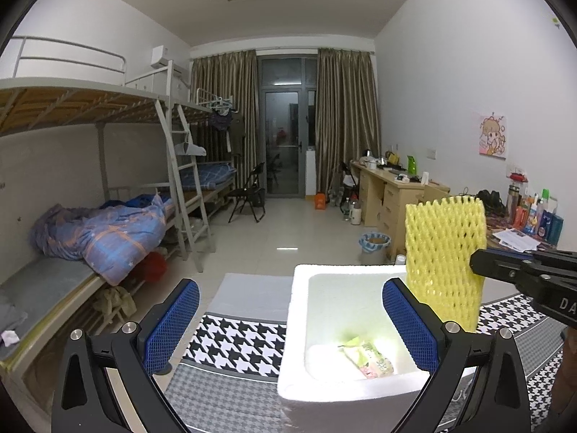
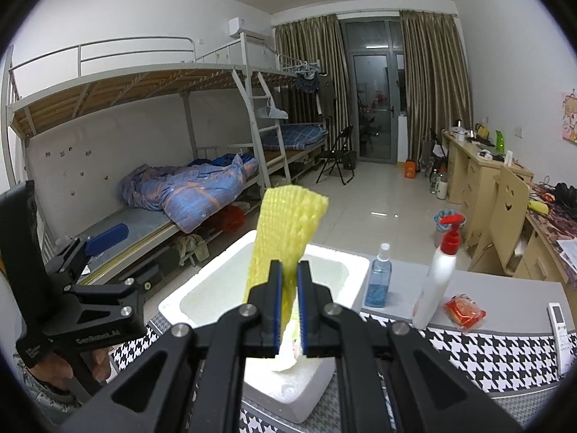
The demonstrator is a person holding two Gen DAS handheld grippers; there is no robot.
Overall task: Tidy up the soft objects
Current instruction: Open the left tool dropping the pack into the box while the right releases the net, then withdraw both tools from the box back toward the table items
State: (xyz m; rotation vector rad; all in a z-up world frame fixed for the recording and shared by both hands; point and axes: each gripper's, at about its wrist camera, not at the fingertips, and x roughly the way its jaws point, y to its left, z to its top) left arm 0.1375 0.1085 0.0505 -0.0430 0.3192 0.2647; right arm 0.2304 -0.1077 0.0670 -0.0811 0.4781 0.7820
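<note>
Right wrist view shows your right tool (image 2: 289,303) clamped on the lower part of a yellow foam mesh sleeve (image 2: 286,232), its blue-padded fingers pressed flat against both sides. The sleeve stands nearly upright at the centre of the frame, leaning a little to the left, directly above the open white polystyrene box (image 2: 202,285) that sits on the black-and-white houndstooth bench cover (image 2: 479,353). At the left edge of that frame you can see your left tool (image 2: 90,252) held beside the box, touching nothing.

From the left wrist view, your left tool (image 1: 290,319) has its blue-padded fingers spread wide apart with nothing between them, and the box (image 1: 299,328) fills the lower centre. A pale green and pink soft packet (image 1: 368,357) lies on the box floor. The yellow sleeve (image 1: 443,259) hangs at the right of the frame over the box's far right corner, gripped by your right tool (image 1: 483,263) coming in from the right edge.

To the right of the box in the right wrist view stand a blue spray bottle (image 2: 378,276) and a white pump bottle with a red nozzle (image 2: 438,274), with an orange packet (image 2: 463,308) and a white remote control (image 2: 559,324) lying further right on the bench.
</note>
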